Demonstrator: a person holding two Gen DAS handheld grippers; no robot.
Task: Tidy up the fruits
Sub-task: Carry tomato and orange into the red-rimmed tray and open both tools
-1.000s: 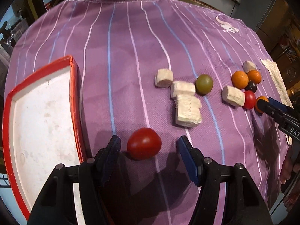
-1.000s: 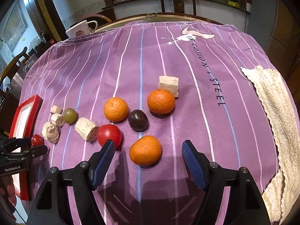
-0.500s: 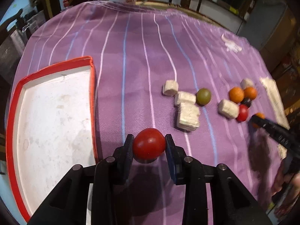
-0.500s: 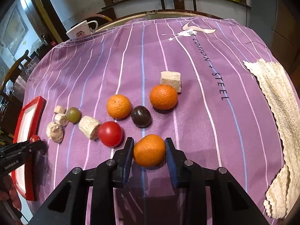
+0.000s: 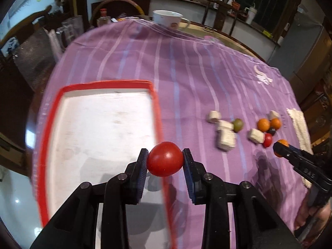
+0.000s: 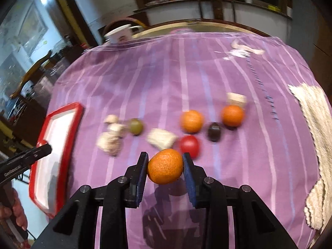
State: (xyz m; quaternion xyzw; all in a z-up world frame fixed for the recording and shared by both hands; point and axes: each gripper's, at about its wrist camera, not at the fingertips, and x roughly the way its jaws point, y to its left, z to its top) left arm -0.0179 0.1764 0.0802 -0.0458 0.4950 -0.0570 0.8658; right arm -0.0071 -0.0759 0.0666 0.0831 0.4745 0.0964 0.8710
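Note:
My left gripper is shut on a red tomato and holds it raised over the right rim of the red-edged white tray. My right gripper is shut on an orange mandarin, lifted above the purple striped cloth. On the cloth lie two more mandarins, a red tomato, a dark plum and a green fruit. The tray also shows at the left in the right wrist view.
Several pale cork-like blocks lie among the fruits. A white mug stands at the cloth's far edge. A knitted beige cloth lies at the right edge. Chairs and a counter stand behind the table.
Both grippers closed on their fruits, then lifted them. The left one has carried the tomato leftward to the tray's rim; the right one has raised the mandarin and shifted left.

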